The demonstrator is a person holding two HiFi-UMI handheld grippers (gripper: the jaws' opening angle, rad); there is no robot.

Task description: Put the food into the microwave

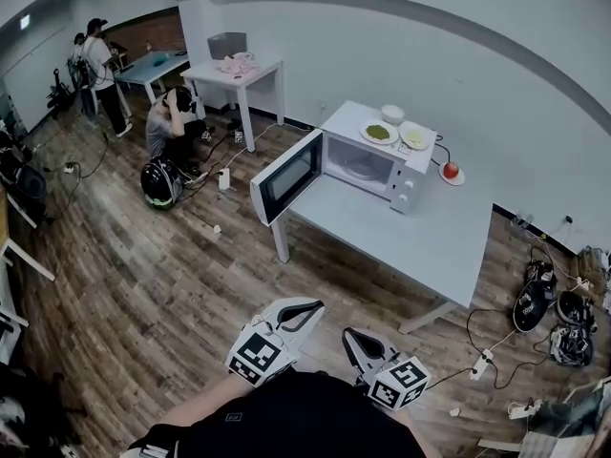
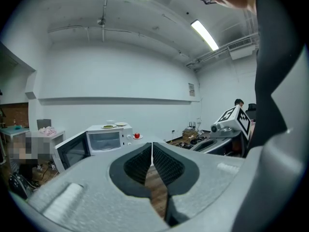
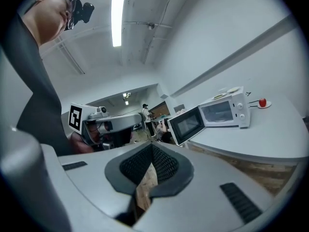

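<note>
A white microwave [image 1: 368, 165] stands on a grey table [image 1: 430, 241], and its door [image 1: 286, 176] hangs open to the left. On its top are a plate of green food [image 1: 378, 134], a plate of yellow food [image 1: 415, 135] and a white bowl [image 1: 392, 114]. A red fruit on a saucer [image 1: 451, 171] sits right of it. Both grippers are low, close to my body and well short of the table. My left gripper [image 1: 313, 307] [image 2: 152, 146] is shut and empty. So is my right gripper [image 3: 152, 146] [image 1: 349, 334]. Each gripper view shows the microwave [image 2: 108, 140] [image 3: 224, 112] far ahead.
A person crouches [image 1: 172, 122] on the wooden floor beyond the table's left end, beside a black round bag [image 1: 160, 181]. A white side table [image 1: 234, 70] and standing people [image 1: 95, 65] are farther back. Cables, power strips and helmets [image 1: 558, 313] lie on the floor to the right.
</note>
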